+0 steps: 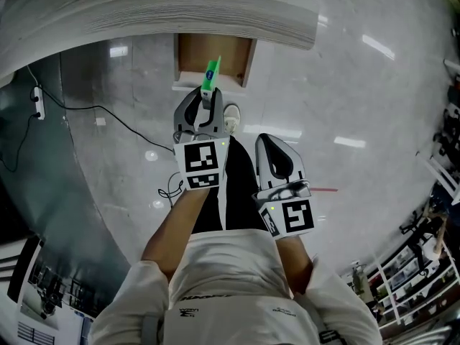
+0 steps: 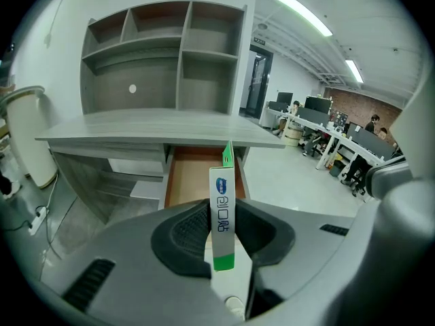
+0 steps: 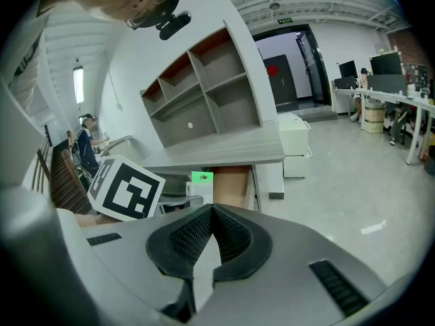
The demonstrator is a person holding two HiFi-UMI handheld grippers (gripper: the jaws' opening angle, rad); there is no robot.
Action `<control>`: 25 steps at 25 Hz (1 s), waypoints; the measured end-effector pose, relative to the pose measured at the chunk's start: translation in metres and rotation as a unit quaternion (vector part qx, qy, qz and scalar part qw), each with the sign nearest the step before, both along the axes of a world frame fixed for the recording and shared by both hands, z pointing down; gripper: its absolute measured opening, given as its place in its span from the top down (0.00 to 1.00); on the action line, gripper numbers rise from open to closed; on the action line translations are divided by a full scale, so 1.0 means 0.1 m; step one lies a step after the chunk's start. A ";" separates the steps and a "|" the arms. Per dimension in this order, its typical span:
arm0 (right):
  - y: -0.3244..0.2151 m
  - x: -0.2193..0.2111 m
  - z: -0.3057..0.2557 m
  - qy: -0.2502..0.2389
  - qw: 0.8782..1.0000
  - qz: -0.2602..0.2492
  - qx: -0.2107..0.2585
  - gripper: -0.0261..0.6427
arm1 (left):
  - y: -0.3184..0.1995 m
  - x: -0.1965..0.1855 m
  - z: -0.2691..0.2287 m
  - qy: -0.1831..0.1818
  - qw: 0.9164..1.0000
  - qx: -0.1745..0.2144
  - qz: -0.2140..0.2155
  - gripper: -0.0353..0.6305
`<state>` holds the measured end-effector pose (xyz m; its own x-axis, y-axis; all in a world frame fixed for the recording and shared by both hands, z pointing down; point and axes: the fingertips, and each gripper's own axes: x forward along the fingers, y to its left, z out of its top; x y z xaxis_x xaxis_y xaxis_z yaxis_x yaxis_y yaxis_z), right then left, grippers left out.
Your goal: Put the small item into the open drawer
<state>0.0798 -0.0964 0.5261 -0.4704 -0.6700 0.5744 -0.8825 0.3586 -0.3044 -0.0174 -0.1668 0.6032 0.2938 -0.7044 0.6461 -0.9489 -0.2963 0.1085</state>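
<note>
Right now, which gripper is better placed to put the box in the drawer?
Left. The left gripper is shut on the box and points at the open drawer. The right gripper is shut, empty and farther back.

Drawer (image 1: 233,60) open toward person, interior apparently bare; desktop (image 1: 180,13) overhangs its rear; approach over floor (image 1: 345,85) free.

1. The small box (image 2: 222,216) is white, with green at both ends and a blue logo above dark lettering.
2. The drawer (image 2: 190,178) is warm brown inside.
3. The desk (image 1: 180,6) is pale grey with streaky wood grain.
4. The left claw (image 1: 207,98) and right claw (image 3: 209,209) are light grey with black ribbed pads (image 3: 187,240); their marker cubes (image 1: 200,164) show black squares on white.
5. The floor (image 1: 359,106) is glossy pale grey, faintly marbled.
</note>
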 end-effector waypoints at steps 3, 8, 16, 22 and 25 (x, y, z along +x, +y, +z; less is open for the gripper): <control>0.01 0.01 0.00 -0.002 1.000 -0.005 0.001 0.91 | -0.04 0.00 0.06 -0.004 1.000 -0.003 -0.004 0.80; 0.02 -0.01 -0.01 -0.002 1.000 -0.010 0.004 0.91 | -0.09 -0.04 0.17 -0.004 1.000 -0.013 -0.013 0.80; 0.05 0.02 0.06 -0.002 1.000 -0.007 -0.006 0.91 | -0.20 -0.06 0.33 -0.008 0.999 -0.026 -0.025 0.80; 0.06 0.08 0.09 -0.002 1.000 -0.003 -0.008 0.91 | -0.25 -0.03 0.46 -0.009 0.999 -0.036 -0.030 0.80; 0.03 0.10 0.11 -0.002 1.000 -0.002 -0.008 0.91 | -0.30 -0.02 0.53 -0.011 0.999 -0.042 -0.030 0.80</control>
